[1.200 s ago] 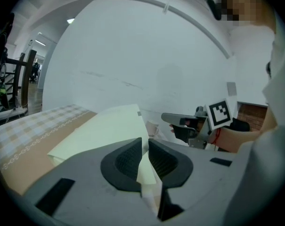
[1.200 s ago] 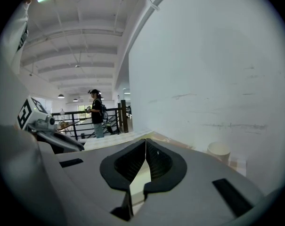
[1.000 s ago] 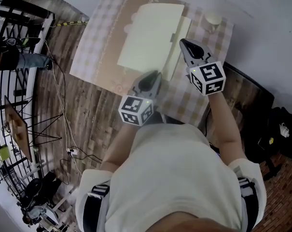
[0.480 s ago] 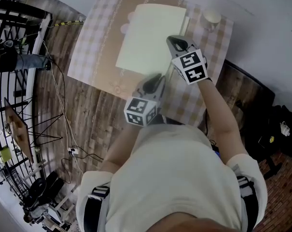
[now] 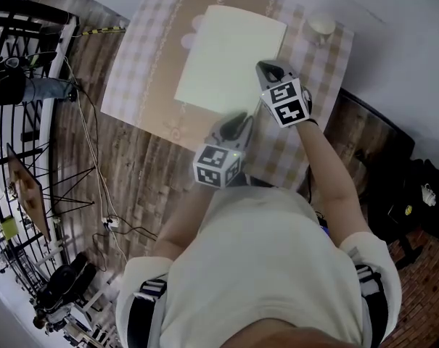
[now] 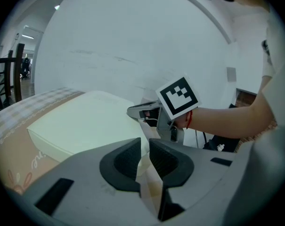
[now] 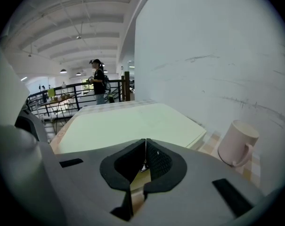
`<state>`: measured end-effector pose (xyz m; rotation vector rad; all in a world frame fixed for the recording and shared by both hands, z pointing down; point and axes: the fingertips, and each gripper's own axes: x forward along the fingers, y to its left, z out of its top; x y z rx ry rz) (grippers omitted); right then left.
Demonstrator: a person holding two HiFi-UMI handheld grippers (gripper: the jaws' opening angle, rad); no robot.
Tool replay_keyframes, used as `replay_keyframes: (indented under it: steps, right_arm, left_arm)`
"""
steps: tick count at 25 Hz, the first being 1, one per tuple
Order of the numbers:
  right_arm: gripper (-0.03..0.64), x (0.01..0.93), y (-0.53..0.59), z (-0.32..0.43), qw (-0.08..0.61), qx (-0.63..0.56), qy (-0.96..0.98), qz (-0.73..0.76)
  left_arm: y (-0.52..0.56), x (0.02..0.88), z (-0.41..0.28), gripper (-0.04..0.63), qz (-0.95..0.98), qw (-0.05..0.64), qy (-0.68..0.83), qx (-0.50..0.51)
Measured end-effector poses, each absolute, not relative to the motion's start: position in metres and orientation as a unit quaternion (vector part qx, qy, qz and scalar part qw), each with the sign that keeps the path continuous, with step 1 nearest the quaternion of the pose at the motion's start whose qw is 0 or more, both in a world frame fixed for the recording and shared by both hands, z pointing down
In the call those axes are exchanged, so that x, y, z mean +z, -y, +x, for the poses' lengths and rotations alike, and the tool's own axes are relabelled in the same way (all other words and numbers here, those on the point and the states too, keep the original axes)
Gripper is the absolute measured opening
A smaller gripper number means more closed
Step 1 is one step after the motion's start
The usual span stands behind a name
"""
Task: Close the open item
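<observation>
The flat pale-green box [image 5: 230,56] lies in the upper middle of the head view with its lid down level on its base, so the closing looks as good as done. The right claw [image 5: 266,67] sits at the box's right edge with its jaws pressed together and nothing held, probably so that it can push the lid flat instead of gripping it. The left claw [image 5: 237,119] hangs just below the box's lower right corner. Its jaws have just been opening and stand slightly apart with nothing gripped between them, which suggests it is letting go.

The worktop is covered by a checked tablecloth [image 5: 146,71], with a pale mug [image 5: 321,26] at the upper right, apart from the box. A white wall [image 5: 393,35] stands behind. Wood-plank flooring [image 5: 132,172] with trailing cables and a black railing [image 5: 16,56] fill the left.
</observation>
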<state>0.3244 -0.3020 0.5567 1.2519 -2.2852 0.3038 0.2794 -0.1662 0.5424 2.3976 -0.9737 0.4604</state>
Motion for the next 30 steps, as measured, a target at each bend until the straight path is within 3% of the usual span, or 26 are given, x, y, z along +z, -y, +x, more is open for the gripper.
replay_keyframes:
  steps: [14,18,27,30]
  right_arm:
    - [0.0,0.569,0.303,0.325,0.262,0.149,0.825,0.478]
    - [0.0,0.57,0.305,0.326,0.257,0.161,0.817,0.491]
    - [0.0,0.561,0.296,0.324,0.29,0.139,0.798,0.51]
    - [0.0,0.552,0.282,0.312,0.271,0.144,0.797,0.519]
  left_arm:
    - [0.165,0.553,0.282,0.061,0.88,0.263,0.353,0.178]
    - [0.163,0.548,0.277,0.032,0.875,0.271,0.365,0.167]
    - [0.16,0.526,0.231,0.032,0.866,0.269,0.397,0.141]
    - [0.158,0.518,0.205,0.032,0.861,0.271,0.41,0.131]
